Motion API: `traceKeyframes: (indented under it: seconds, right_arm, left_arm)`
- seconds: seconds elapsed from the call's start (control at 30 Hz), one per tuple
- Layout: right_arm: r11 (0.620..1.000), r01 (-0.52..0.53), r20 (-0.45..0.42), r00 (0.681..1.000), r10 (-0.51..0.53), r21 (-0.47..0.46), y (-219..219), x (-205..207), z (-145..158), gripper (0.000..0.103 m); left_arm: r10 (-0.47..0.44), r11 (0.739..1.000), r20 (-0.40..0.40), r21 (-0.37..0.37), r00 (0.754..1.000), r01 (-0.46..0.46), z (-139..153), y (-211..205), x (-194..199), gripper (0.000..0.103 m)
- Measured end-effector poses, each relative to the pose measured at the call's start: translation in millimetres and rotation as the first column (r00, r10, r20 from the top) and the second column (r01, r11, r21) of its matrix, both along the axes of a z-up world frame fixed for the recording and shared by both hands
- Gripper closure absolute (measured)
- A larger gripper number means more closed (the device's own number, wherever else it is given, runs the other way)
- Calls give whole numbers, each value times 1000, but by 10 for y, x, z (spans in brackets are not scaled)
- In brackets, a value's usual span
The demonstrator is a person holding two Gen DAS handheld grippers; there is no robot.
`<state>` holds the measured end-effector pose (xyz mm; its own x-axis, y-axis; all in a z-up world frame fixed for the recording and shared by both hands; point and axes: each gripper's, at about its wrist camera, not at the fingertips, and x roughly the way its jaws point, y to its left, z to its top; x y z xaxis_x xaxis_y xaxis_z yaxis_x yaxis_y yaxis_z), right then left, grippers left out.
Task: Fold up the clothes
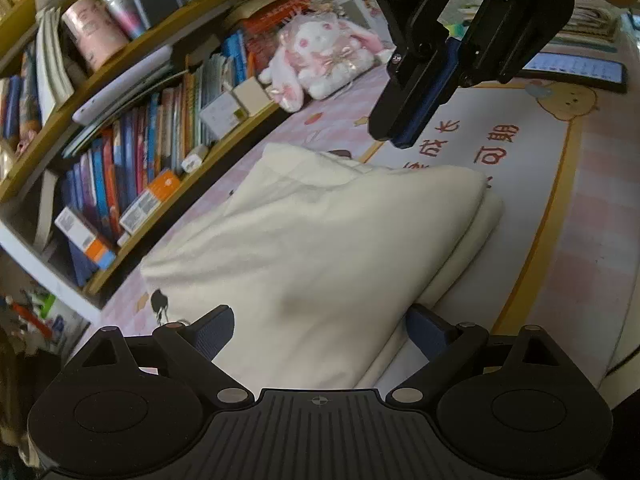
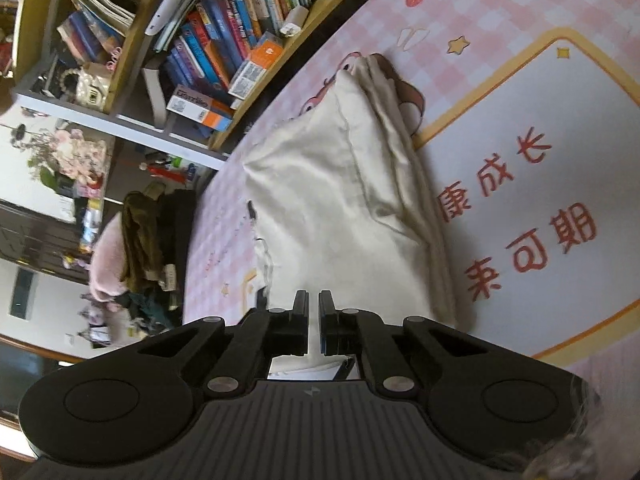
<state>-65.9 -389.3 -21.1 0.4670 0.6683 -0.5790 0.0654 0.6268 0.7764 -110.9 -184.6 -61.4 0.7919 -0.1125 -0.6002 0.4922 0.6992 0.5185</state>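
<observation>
A cream garment (image 1: 320, 220) lies folded into a thick stack on the pink checked mat (image 1: 580, 240); in the right wrist view the same garment (image 2: 340, 200) stretches away from the camera. My left gripper (image 1: 320, 328) is open, low over the garment's near end, with one finger on each side of the cloth. The right gripper (image 1: 394, 132) hangs in the air above the garment's far end, fingers together and holding nothing. In its own view the right gripper (image 2: 314, 312) shows only a thin slit between the pads.
A bookshelf (image 1: 132, 148) full of books runs along the left edge of the mat. A pink and white plush rabbit (image 1: 320, 56) sits at the far end, with a dark tablet (image 1: 576, 72) to its right. A heap of clothes (image 2: 140, 240) lies beyond the table's edge.
</observation>
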Motion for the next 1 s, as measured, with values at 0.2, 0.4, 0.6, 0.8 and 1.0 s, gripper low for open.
traceKeyframes:
  seconds: [0.2, 0.4, 0.6, 0.8, 1.0]
  right_arm:
    - [990, 51, -55, 997, -59, -134, -140, -68, -111, 57]
    - [984, 46, -107, 992, -66, -174, -84, -61, -284, 62]
    - [993, 59, -57, 996, -66, -104, -46, -47, -162, 91]
    - [997, 53, 6, 999, -53, -53, 17, -17, 34, 92]
    - [993, 40, 6, 999, -40, -112, 47, -14, 11, 92]
  left_arm:
    - [-26, 999, -4, -29, 1000, 26, 24, 68, -53, 8]
    - [-84, 995, -17, -47, 996, 83, 38, 78, -125, 8]
    - [-118, 993, -17, 17, 993, 118, -26, 16, -123, 8]
    - [-81, 987, 37, 144, 996, 74, -112, 62, -57, 46]
    - [-69, 989, 20, 136, 997, 66, -109, 175, -6, 70]
